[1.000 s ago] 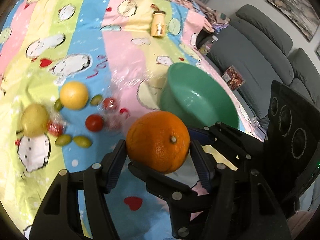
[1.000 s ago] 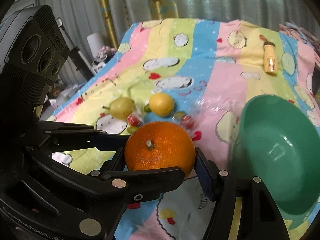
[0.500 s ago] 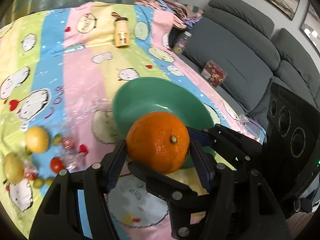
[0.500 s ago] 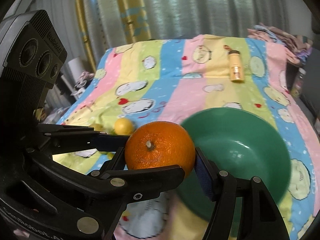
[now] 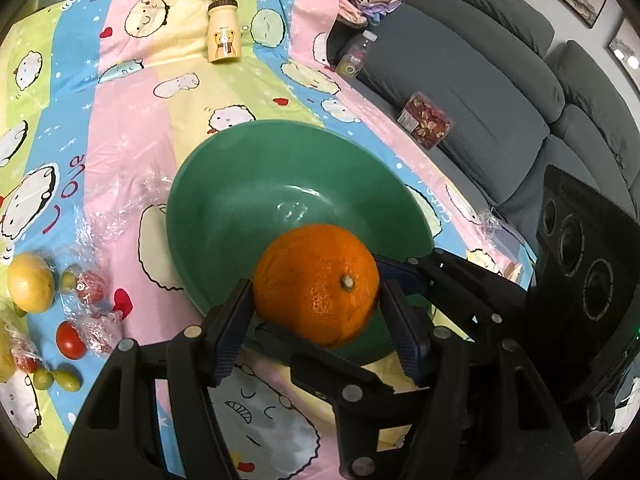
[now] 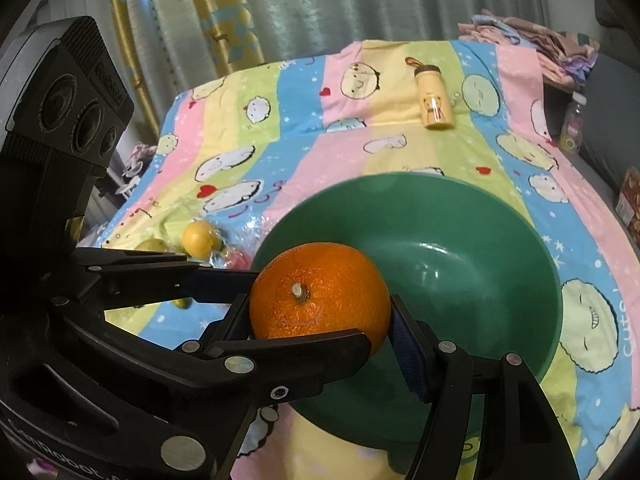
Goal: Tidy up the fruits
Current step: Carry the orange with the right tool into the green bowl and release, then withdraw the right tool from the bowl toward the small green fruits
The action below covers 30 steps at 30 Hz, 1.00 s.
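Note:
One orange [image 5: 316,285] is held between both grippers at once, above the near rim of an empty green bowl [image 5: 248,200]. My left gripper [image 5: 316,312] is shut on it, one finger on each side. My right gripper [image 6: 320,320] is shut on the same orange [image 6: 320,296], and the bowl [image 6: 460,232] lies right behind it. A yellow citrus [image 5: 30,288], tomatoes [image 5: 70,340] and small green fruits [image 5: 66,378] lie among clear plastic wrap at the left of the bowl.
A cream bear bottle [image 5: 223,36] lies at the far side of the striped cartoon cloth [image 5: 132,120]. A grey sofa [image 5: 480,92] with a snack box [image 5: 426,125] runs along the right. Curtains [image 6: 320,12] hang behind the table.
Both grippers have carried the orange to the right, from over the loose fruit to over the bowl's near rim. The grip on it has stayed the same.

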### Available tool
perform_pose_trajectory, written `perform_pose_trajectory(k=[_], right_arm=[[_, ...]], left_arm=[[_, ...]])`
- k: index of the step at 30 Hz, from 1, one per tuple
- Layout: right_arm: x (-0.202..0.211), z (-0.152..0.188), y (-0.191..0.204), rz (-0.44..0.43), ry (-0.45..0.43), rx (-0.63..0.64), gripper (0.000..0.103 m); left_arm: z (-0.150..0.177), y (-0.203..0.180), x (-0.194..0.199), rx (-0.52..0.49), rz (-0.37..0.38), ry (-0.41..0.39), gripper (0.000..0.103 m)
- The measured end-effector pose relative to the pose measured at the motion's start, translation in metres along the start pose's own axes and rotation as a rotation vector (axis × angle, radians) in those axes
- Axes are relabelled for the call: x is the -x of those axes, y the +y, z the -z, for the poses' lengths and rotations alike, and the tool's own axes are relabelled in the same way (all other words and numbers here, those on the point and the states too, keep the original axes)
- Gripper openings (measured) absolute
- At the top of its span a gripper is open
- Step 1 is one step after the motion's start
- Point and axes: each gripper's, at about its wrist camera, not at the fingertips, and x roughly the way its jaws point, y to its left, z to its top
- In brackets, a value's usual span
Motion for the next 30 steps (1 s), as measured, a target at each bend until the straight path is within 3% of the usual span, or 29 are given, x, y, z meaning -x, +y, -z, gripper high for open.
perform_pose_trajectory(k=[8,12,14,22,30], right_arm=[[0.001,0.001,0.001,-0.009,-0.001,0.002,0.069],[0.003,0.001,0.003,0.005,-0.002,0.01,0.071],[0.004,0.002,0.002,0.005,-0.003,0.004,0.071],[0.016,-0.002,0.005,0.005,-0.039,0.004,0.071],[0.019,-0.005,0.028,-0.038,-0.044,0.065,0.071]], left_arm=[[0.001,0.003,0.001,0.003,-0.035,-0.016,0.066],[0.003,0.0,0.016,-0.024,-0.069,-0.065,0.08],[0.004,0.002,0.025,-0.021,-0.078,-0.089,0.082],[0.015,0.029,0.068,0.059,-0.137,-0.178,0.083],[0.039,0.081,0.109,0.192,-0.229,-0.229,0.083]])
